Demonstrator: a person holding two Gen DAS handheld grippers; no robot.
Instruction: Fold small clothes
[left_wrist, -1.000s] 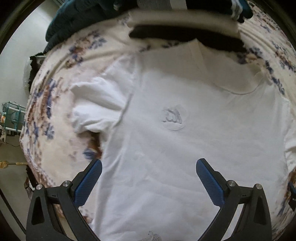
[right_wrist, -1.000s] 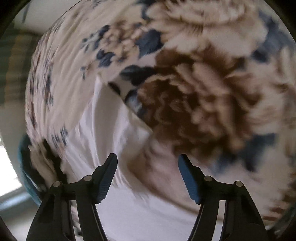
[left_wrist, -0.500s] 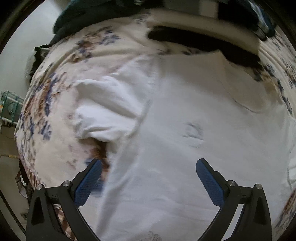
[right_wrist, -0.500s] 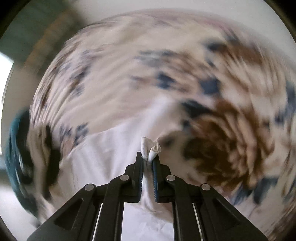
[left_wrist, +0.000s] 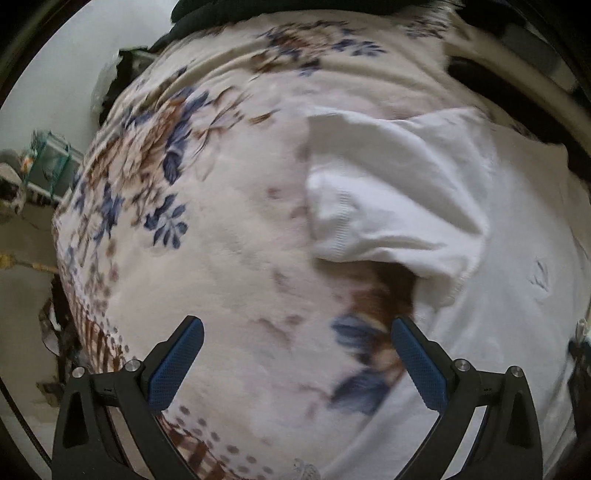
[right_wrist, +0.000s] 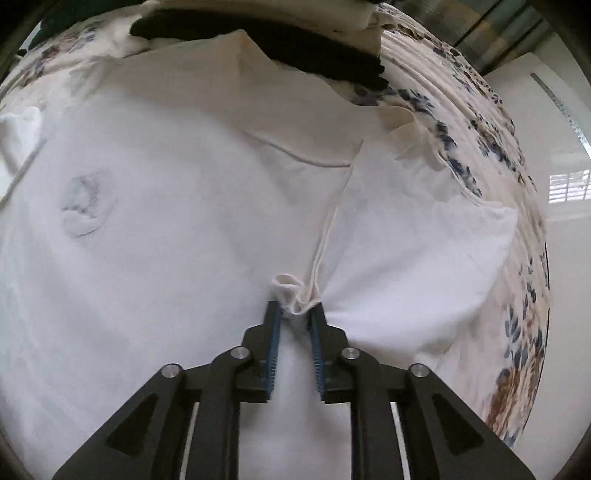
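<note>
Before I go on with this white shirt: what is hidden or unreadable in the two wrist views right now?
- Shirt print, right wrist view: faint and smeared, unreadable.
- White shirt hem, both views: cut off by the bottom edge and the gripper bodies.
- Dark clothes at the far side: cropped by the lens rim.
- Bunched fabric between the opening right gripper: pad contact unclear.

Bed with floral blanket (left_wrist: 207, 229), cream with blue and brown flowers. White shirt (right_wrist: 166, 236) spread flat on it. Dark and cream folded clothes (right_wrist: 325, 59) at the far edge.
</note>
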